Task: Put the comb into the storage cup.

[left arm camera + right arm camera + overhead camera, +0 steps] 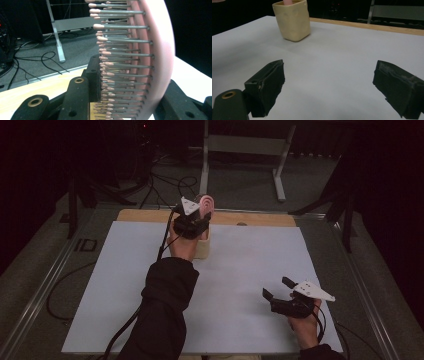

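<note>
A pink hairbrush [206, 203] with metal bristles tipped in pink stands upright at the back middle of the table. My left gripper [198, 221] is shut on its head, and in the left gripper view the brush [150, 62] is pinched between the two black jaws of that gripper [132, 86]. Its lower end [287, 2] sits inside a cream square cup [292, 21], which my left hand partly hides in the high view [203, 249]. At the near right my right gripper [275, 287] rests low over the sheet, open, with nothing between its jaws [329, 82].
A white sheet [125, 285] covers most of the wooden table [260, 219]. Beyond the far edge stand a grey metal frame [240, 145] and black stands, with cables [165, 185] on the floor. A cable trails from my left gripper along the sleeve.
</note>
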`<state>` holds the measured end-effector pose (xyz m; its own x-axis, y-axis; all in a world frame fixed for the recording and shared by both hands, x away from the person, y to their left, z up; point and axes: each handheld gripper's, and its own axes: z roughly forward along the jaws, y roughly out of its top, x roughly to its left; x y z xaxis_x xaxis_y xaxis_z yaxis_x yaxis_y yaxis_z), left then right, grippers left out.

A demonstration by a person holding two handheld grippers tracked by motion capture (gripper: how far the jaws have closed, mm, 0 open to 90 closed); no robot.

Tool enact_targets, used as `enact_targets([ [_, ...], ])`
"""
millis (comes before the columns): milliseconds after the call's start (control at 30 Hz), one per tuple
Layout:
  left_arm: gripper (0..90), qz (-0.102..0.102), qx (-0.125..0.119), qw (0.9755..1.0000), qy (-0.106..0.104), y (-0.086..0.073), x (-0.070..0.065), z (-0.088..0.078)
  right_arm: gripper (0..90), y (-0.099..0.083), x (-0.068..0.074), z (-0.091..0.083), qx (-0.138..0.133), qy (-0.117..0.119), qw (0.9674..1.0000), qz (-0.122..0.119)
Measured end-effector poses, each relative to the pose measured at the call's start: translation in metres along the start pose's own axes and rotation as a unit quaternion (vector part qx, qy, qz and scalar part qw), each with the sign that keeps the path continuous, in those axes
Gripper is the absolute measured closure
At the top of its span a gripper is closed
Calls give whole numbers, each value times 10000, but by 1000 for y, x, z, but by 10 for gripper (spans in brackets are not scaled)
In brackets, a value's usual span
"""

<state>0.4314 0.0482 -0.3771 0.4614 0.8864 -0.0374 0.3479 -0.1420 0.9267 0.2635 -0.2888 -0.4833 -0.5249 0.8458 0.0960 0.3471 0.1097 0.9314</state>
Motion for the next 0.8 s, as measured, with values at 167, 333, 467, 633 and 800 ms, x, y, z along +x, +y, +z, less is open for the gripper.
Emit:
enact_targets([
  [167, 636, -6, 56, 10000, -5, -4, -1, 3, 100, 0, 0, 1, 29, -2, 10000, -2],
  [333, 634, 7, 117, 9999, -18, -8, -3, 6, 100, -1, 0, 1, 38, -6, 10000, -1],
  [467, 631, 23, 150, 9999, -25, -11, -4, 7, 100, -1, 1, 1, 56, -11, 10000, 5],
  [633, 629, 1, 163, 9999, -43, -15, -5, 9, 100, -1, 1, 1, 58, -12, 10000, 2],
  [800, 631, -26, 248, 9997, -20, -22, -3, 11, 100, -1, 1, 2, 74, -5, 10000, -6],
])
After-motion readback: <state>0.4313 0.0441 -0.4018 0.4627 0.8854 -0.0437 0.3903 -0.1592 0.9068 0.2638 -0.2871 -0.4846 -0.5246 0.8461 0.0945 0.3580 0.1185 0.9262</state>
